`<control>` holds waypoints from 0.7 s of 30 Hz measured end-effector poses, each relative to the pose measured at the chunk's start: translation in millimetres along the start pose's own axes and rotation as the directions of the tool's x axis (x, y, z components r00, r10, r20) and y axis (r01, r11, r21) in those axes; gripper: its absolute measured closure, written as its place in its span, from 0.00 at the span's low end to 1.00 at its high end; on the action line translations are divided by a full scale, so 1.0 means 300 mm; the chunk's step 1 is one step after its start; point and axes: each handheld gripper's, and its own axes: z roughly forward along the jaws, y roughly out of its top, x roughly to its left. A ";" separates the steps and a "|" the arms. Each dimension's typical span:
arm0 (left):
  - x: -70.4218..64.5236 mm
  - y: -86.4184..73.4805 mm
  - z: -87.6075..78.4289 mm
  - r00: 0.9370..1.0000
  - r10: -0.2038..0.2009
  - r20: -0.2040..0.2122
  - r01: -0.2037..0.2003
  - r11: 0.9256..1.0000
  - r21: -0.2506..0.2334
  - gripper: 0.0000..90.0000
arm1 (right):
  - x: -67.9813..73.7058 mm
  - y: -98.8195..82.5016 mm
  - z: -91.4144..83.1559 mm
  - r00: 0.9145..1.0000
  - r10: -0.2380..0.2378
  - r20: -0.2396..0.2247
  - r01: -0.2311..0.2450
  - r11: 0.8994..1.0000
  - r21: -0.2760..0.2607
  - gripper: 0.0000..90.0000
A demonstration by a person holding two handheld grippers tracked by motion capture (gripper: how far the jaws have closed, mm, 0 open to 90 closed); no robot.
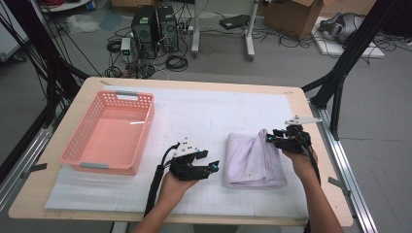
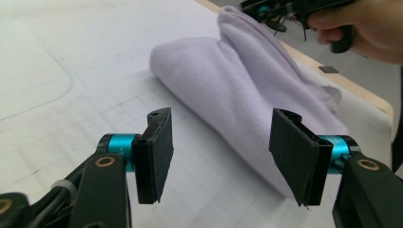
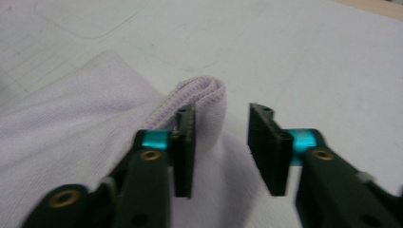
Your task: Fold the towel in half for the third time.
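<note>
A folded lilac towel (image 1: 252,162) lies on the white mat right of centre, its far right corner pulled up into a peak. My right gripper (image 1: 270,138) is at that peak. In the right gripper view its jaws (image 3: 221,137) stand apart with the raised towel edge (image 3: 202,97) between them, beside the left pad and clear of the right one. My left gripper (image 1: 214,167) hovers just left of the towel, open and empty. In the left gripper view the jaws (image 2: 216,142) frame the towel (image 2: 237,80), with the right gripper (image 2: 266,12) at the far end.
A pink plastic basket (image 1: 143,138) sits empty on the left of the table. The white mat (image 1: 204,111) covers most of the wooden tabletop (image 1: 296,97). Black frame posts (image 1: 340,77) stand at the right; computers and cables lie on the floor behind.
</note>
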 end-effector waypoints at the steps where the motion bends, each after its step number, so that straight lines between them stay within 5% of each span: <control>1: 0.008 -0.005 -0.007 1.000 -0.003 -0.004 0.003 1.000 -0.004 0.45 | -0.001 -0.010 -0.022 1.000 0.017 0.007 -0.017 1.000 -0.009 0.63; 4: 0.030 -0.015 -0.028 1.000 -0.008 -0.019 0.008 1.000 -0.012 0.43 | 0.004 -0.049 -0.081 0.997 0.076 0.010 -0.075 0.996 -0.044 0.54; 11: 0.058 -0.025 -0.066 0.999 -0.006 -0.033 0.005 0.999 -0.033 0.43 | 0.096 -0.146 -0.160 0.997 0.072 -0.023 -0.072 0.997 -0.028 0.47; 15: 0.066 -0.024 -0.074 0.999 -0.001 -0.036 0.000 0.999 -0.041 0.43 | 0.157 -0.178 -0.178 0.995 0.059 -0.078 -0.062 0.997 -0.040 0.43; 21: 0.073 -0.031 -0.091 0.999 0.016 -0.039 -0.018 0.998 -0.058 0.42 | 0.206 -0.199 -0.144 0.995 0.034 -0.096 -0.037 0.999 -0.024 0.35</control>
